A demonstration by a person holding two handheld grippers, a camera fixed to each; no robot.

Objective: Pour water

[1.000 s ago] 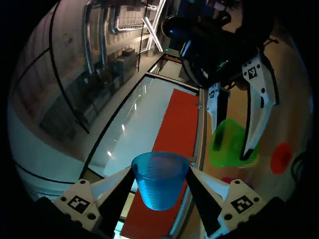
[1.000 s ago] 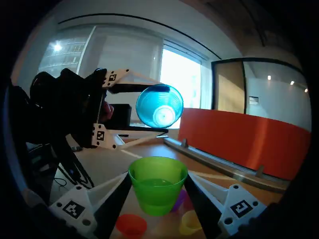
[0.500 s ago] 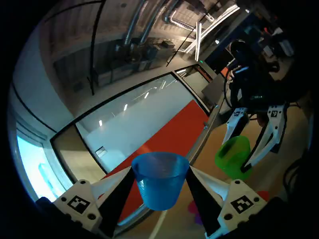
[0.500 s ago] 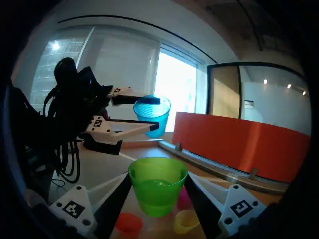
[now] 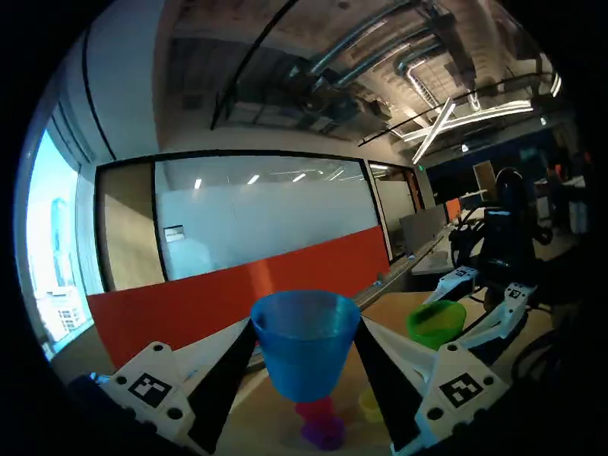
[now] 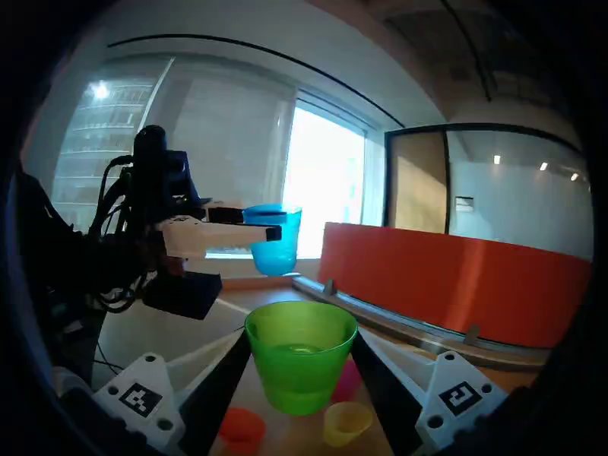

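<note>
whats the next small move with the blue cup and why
Probably lower the blue cup onto the table: the left gripper holds it upright above the table, seemingly empty, while the green cup in the right gripper already holds water.

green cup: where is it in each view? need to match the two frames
Left gripper view: green cup right of centre, at mid-height, between the right tongs farther off, to the right of the blue cup.
Right gripper view: green cup at bottom centre, between the right tongs up close.
Shared landmark: orange wall panel, left of the green cup in the left gripper view, right of it in the right gripper view.
</note>
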